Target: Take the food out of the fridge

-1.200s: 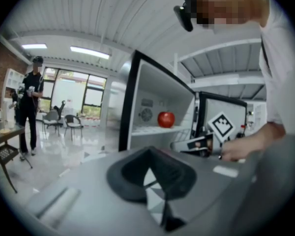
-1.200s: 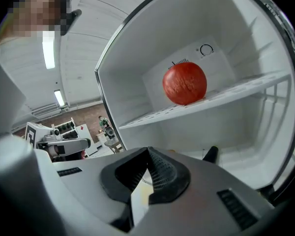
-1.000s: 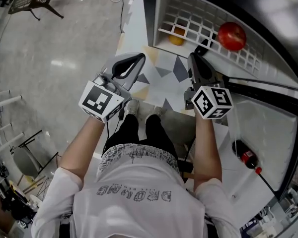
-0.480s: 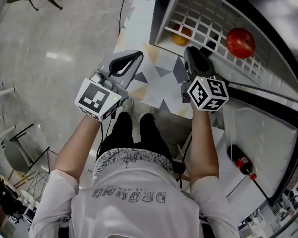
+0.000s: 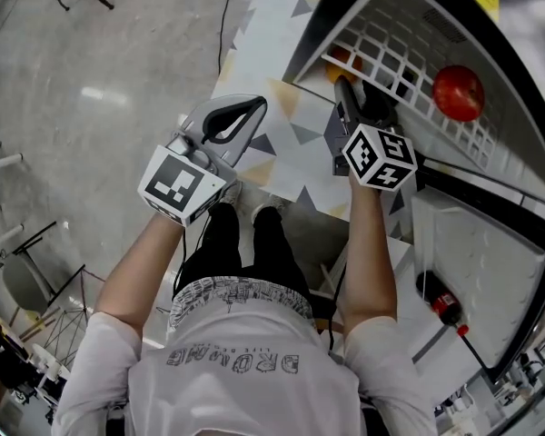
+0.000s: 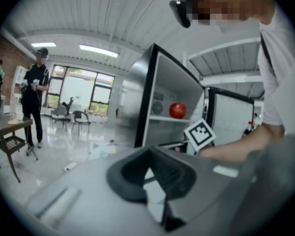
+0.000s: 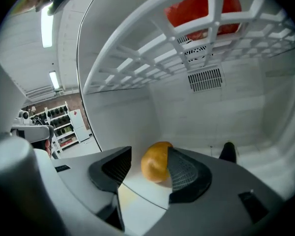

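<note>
An orange (image 7: 155,162) lies on the fridge's lower shelf, seen in the head view under the white wire shelf (image 5: 381,44) as the orange (image 5: 343,57). A red apple (image 5: 458,93) rests on that wire shelf, and the apple (image 7: 201,9) shows overhead. My right gripper (image 5: 354,94) reaches in beneath the wire shelf. Its jaws have just been opening, and the right gripper (image 7: 147,154) is open, the orange just beyond its tips, untouched. My left gripper (image 5: 254,107) hangs outside the fridge over the floor, jaws together and empty.
The fridge door (image 5: 481,243) stands open at the right, with a cola bottle (image 5: 443,291) in its rack. A small dark object (image 7: 228,151) sits deeper on the lower shelf. A patterned mat (image 5: 291,134) lies before the fridge. Another person (image 6: 34,97) stands far off by a table (image 6: 10,132).
My right gripper has pushed forward and lower into the fridge, under the wire shelf toward the orange, and its jaws have parted. The left gripper has hardly shifted.
</note>
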`<state>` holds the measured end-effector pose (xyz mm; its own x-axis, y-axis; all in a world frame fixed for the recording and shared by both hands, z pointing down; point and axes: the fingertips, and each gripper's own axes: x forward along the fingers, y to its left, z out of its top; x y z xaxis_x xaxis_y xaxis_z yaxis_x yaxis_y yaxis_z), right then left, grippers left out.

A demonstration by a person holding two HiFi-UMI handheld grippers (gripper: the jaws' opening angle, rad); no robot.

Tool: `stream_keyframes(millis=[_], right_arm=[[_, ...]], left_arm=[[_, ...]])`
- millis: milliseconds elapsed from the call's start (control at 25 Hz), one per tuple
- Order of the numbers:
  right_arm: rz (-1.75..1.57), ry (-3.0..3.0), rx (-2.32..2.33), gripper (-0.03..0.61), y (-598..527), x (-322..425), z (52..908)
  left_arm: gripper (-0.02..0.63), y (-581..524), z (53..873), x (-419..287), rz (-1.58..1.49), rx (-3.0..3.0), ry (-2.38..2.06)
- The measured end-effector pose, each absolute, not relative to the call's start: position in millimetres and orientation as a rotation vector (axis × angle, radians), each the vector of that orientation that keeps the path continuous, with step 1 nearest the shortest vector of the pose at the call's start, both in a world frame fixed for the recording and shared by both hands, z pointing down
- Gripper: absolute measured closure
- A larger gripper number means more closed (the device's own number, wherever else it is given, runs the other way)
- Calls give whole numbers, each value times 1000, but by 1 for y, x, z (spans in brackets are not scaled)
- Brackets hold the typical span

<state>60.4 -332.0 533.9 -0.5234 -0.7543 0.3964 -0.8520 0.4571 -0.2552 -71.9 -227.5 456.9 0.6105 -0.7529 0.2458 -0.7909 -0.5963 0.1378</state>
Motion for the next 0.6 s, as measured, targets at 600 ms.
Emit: stream_keyframes(millis=[600], right_arm=[[619,-2309,1473,310,-349,52,575]], left_arm=[[607,-235,462,-75,193,2613,-1244]])
